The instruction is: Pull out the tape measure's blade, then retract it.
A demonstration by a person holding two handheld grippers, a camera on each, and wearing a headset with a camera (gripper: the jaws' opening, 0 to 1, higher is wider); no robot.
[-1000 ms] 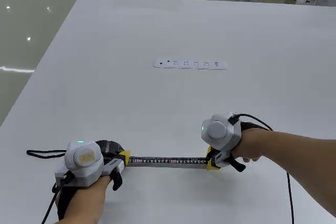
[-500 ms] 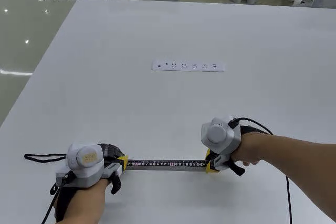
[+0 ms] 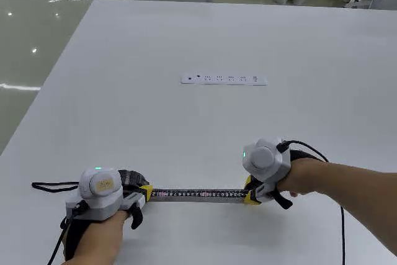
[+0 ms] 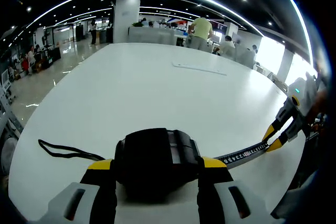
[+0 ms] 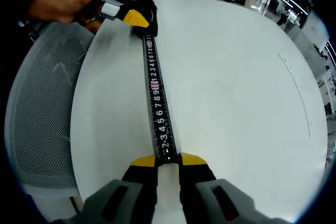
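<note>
Your left claw (image 4: 156, 164) is clamped on the black, rounded tape measure (image 4: 152, 148); your right claw (image 5: 168, 159) pinches its flat, numbered blade (image 5: 155, 87).

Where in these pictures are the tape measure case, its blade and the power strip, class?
Tape measure case (image 4: 157, 156): left gripper view, middle of its black body.
Blade (image 5: 156, 98): right gripper view, on the printed numbers midway along.
Power strip (image 3: 224, 80): head view, middle of its white top.
</note>
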